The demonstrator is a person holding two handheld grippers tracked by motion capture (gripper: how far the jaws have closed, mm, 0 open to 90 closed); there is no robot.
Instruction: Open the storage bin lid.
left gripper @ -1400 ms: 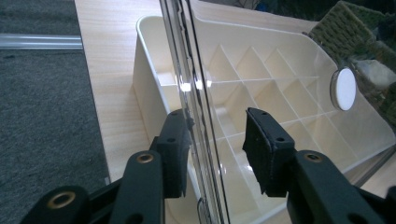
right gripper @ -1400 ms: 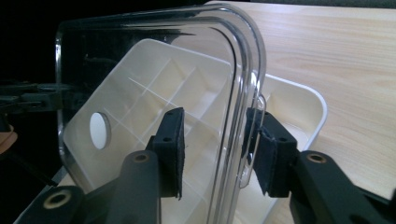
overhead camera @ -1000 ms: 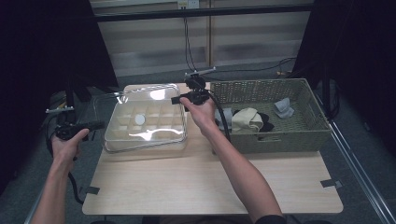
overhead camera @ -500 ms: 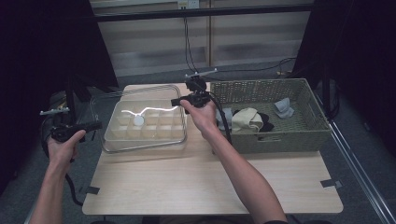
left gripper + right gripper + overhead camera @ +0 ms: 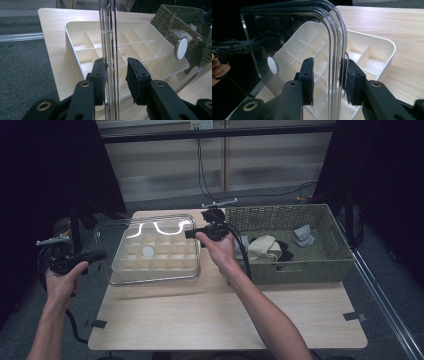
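Note:
A clear plastic lid (image 5: 107, 247) with a white round knob (image 5: 147, 251) is held up on edge over a cream compartment tray (image 5: 165, 262) on the wooden table (image 5: 225, 315). My left gripper (image 5: 97, 255) is shut on the lid's left rim, and my right gripper (image 5: 192, 234) is shut on its right rim. In the left gripper view the jaws (image 5: 116, 65) straddle the lid's rim (image 5: 110, 30), with the tray (image 5: 82, 42) and knob (image 5: 180, 48) beyond. In the right gripper view the jaws (image 5: 327, 66) clamp the curved rim (image 5: 337, 37) above the tray (image 5: 372, 55).
A woven basket (image 5: 300, 270) stands at the table's right, holding a beige cloth (image 5: 262, 247), a dark cloth and a grey cloth (image 5: 303, 235). Cables trail from both grippers. The tray's compartments look bare. Dark floor surrounds the table.
The lid, lying over the tray a second ago, has been lifted off and tipped up on edge by both grippers. The tray stays on the table.

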